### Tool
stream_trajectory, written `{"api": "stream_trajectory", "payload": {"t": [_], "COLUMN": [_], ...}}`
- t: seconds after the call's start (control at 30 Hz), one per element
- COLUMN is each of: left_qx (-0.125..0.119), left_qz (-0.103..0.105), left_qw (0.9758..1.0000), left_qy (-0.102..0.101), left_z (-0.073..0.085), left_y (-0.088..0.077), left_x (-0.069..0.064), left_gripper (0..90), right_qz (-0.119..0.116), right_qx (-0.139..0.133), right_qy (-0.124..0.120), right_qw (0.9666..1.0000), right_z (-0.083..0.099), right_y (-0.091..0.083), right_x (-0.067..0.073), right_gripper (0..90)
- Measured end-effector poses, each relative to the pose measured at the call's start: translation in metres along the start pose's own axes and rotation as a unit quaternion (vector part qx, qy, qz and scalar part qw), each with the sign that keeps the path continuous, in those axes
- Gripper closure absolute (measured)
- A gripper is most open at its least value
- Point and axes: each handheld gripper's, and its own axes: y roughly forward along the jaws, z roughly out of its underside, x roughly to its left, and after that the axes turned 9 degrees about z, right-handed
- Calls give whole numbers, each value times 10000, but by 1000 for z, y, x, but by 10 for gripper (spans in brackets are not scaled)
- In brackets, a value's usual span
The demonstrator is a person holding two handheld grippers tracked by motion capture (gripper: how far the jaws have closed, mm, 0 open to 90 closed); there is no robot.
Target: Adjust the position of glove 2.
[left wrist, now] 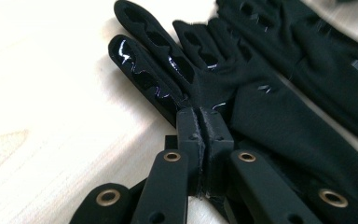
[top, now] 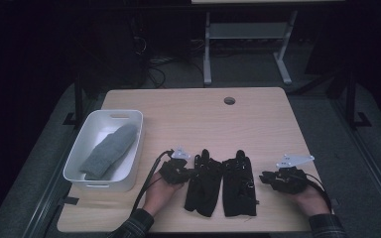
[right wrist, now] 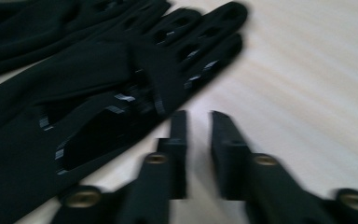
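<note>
Left tongs (left wrist: 204, 122) clamped on left glove's (left wrist: 261, 116) edge; right tongs (right wrist: 198, 135) narrow, empty, beside right glove (right wrist: 88, 93).

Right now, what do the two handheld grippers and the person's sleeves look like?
Both the left gripper and the right gripper are matte black, each with two flat black jaws studded with brass-coloured rivets. A pale grey three-cornered plate tops each one, and a black cable trails from the left gripper toward the table edge. The person wears dark sleeves with a fine check pattern.
</note>
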Motion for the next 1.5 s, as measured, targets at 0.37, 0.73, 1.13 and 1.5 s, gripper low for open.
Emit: {"api": "stream_trajectory", "payload": {"t": [0.37, 0.73, 1.13, 1.5], "left_qx": [-380, -711, -979, -983], "left_qz": [315, 800, 1115, 1189], "left_qw": [9983, 9932, 9878, 9874], "left_qy": [-307, -453, -475, -355], "left_z": [-6, -12, -18, -27], "left_y": [-14, -25, -32, -25], "left_x": [6, 3, -1, -7], "left_gripper": [875, 875, 875, 875], "right_qz": [-583, -769, -1012, -1191], "right_qx": [278, 293, 242, 204], "right_qy": [-232, -325, -488, -747], "right_qw": [9976, 9961, 9934, 9899], "right_z": [-4, -13, -29, -47], "right_y": [12, 19, 34, 52], "right_x": [15, 27, 45, 65], "right_gripper": [896, 900, 900, 900]}}
